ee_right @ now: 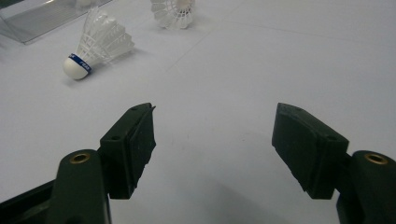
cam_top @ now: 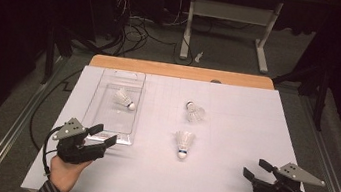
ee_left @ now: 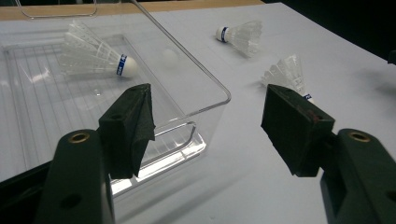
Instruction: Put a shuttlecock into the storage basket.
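Binning shuttlecocks: one sits in the clear tray, two left on the table; both grippers released, empty.

The tabletop is covered by a white sheet, with a strip of bare wood showing along its far edge at 12 o'clock. Grey carpet covers the floor around it. Beyond the tabletop, towards 12 o'clock, stands the white metal frame of another table, and a tangle of cables lies on the carpet at about 11 o'clock. Metal rails run along the floor at 9 and 3 o'clock. The room's edges sink into darkness; light falls mainly on the white sheet.
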The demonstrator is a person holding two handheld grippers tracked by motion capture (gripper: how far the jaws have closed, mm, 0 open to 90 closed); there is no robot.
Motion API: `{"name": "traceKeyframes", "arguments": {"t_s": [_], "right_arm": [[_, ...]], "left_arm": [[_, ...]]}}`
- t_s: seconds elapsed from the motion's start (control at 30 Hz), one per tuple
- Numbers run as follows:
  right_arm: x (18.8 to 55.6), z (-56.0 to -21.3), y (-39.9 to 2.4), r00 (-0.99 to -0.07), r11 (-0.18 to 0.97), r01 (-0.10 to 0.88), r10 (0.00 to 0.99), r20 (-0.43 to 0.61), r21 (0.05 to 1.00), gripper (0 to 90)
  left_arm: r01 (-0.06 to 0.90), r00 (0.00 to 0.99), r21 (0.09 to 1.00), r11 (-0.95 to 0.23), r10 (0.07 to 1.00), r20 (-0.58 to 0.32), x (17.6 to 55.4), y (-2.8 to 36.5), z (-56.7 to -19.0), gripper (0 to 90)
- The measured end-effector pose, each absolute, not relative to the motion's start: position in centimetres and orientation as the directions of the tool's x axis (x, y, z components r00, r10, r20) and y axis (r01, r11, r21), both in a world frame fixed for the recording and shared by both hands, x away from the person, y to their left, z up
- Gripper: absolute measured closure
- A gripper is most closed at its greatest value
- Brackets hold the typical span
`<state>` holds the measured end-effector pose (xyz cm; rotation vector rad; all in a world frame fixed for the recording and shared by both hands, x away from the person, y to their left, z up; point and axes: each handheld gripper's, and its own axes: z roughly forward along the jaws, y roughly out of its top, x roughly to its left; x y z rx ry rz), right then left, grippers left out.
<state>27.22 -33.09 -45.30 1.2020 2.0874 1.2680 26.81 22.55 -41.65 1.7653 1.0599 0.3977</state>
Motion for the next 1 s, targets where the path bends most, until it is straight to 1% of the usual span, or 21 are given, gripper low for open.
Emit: {"name": "traceKeyframes", "arguments": {"t_s": [0.27,0.7,1.0], "right_arm": [[27.17,-45.31,-32.97,-0.555,0.229,0.453,0.829,0.072,0.862,30.6],[27.10,-45.23,-32.93,-0.556,0.225,0.450,0.828,0.074,0.864,30.7],[27.17,-45.29,-33.00,-0.558,0.229,0.451,0.827,0.072,0.863,30.6]], "left_arm": [[0.479,0.564,0.868,-0.132,0.804,-0.189,26.44,22.42,-42.07,34.8],[0.478,0.589,0.866,-0.147,0.785,-0.192,26.00,21.70,-42.42,35.0],[0.480,0.593,0.866,-0.137,0.778,-0.206,26.14,21.80,-42.54,35.2]]}}
